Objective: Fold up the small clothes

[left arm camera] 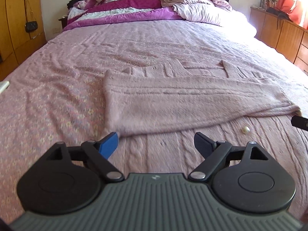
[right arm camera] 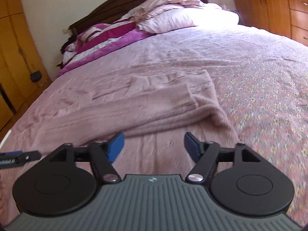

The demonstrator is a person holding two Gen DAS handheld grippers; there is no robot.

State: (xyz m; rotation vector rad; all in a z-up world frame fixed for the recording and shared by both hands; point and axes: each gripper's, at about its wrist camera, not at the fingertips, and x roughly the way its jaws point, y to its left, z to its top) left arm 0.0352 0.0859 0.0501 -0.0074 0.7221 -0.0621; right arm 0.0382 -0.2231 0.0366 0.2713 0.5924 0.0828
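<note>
A pink knitted sweater (left arm camera: 173, 104) lies flat on the bed, its far part folded over the near cable-knit part (left arm camera: 163, 154). It also shows in the right wrist view (right arm camera: 134, 111). My left gripper (left arm camera: 156, 144) is open and empty, just above the near part of the sweater, its blue left pad by the folded edge's left corner. My right gripper (right arm camera: 153, 146) is open and empty over the near part, by the folded edge's right end. The right gripper's tip shows at the left wrist view's right edge (left arm camera: 300, 122). The left gripper's tip shows in the right wrist view (right arm camera: 21, 156).
A pink floral bedspread (left arm camera: 57, 96) covers the bed. Pillows and a magenta quilt (left arm camera: 125, 9) are piled at the headboard. A small pale bead (left arm camera: 246, 129) sits on the sweater. Wooden wardrobe (left arm camera: 15, 19) stands left, wooden drawers (left arm camera: 284, 32) right.
</note>
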